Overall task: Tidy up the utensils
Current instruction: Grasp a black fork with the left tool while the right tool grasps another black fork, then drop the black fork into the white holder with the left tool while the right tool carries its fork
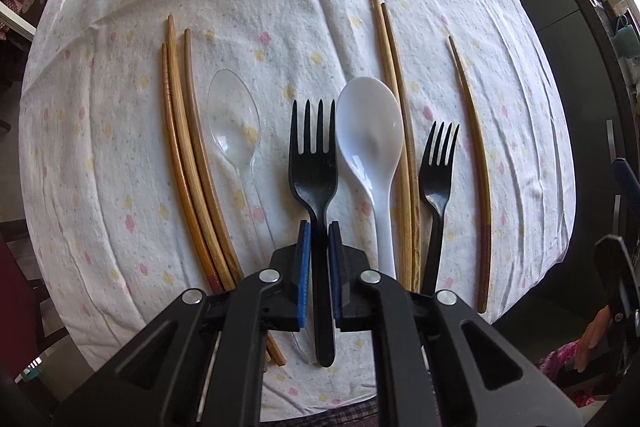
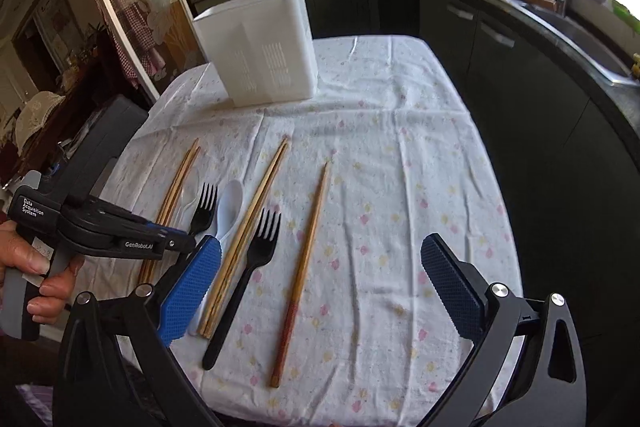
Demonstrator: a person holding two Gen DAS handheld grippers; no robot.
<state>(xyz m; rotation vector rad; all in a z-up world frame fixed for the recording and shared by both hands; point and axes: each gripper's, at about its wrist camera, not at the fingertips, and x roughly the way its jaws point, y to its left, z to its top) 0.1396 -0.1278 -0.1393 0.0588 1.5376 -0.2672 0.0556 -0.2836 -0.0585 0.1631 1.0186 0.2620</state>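
Note:
My left gripper (image 1: 319,231) points down at the table and is shut on the handle of a black fork (image 1: 314,163), which lies flat on the cloth. Beside it lie a white spoon (image 1: 370,131), a clear spoon (image 1: 234,119), a second black fork (image 1: 438,163), three chopsticks (image 1: 188,155) on the left, a pair of chopsticks (image 1: 396,99) and a single chopstick (image 1: 476,155). My right gripper (image 2: 322,241) hangs open over the cloth's near edge, above the single chopstick (image 2: 308,259), holding nothing. The white slotted utensil holder (image 2: 260,47) stands at the far end.
A flowered white tablecloth (image 2: 400,147) covers the table. Dark kitchen cabinets (image 2: 520,87) and a sink counter run along the right. A glass door (image 2: 132,7) stands at the far left. A person's hand (image 2: 36,267) grips the left tool's handle.

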